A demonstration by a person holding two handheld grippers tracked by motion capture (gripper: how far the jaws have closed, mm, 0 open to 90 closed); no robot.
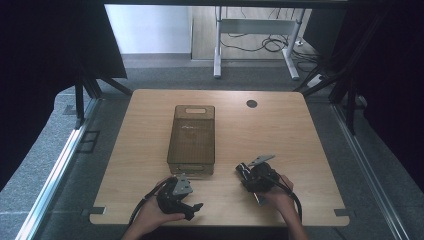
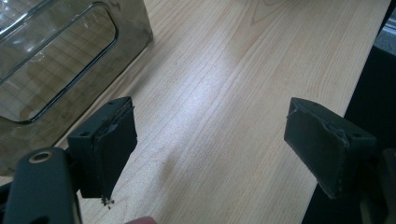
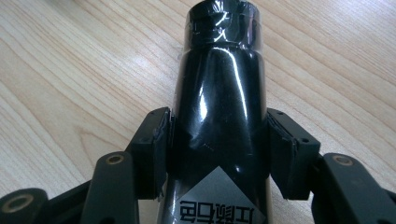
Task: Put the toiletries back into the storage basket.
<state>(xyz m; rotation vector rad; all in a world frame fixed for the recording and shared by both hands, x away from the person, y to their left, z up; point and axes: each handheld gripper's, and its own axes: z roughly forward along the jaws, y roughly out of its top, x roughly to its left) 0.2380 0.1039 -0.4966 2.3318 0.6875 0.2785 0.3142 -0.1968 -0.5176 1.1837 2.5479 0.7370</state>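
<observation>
At table's near edge: right gripper [image 3: 217, 154] clamped on black bottle [image 3: 219, 116], lying on the wood just right of the smoked-plastic bin [image 1: 194, 137]; bin empty, transfer judged not yet begun. Left gripper [image 2: 210, 140] wide, holding nothing. Grey label's characters upside down, not legible.

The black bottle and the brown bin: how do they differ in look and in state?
The black bottle is opaque and glossy; the brown bin is see-through, so the table shows through its wall. The bottle is round and narrows toward its cap; the bin is a long box with handle cutouts. The bottle sits between the right tool's pads; the bin stands free, untouched by the open left tool. Both are on the table.
</observation>
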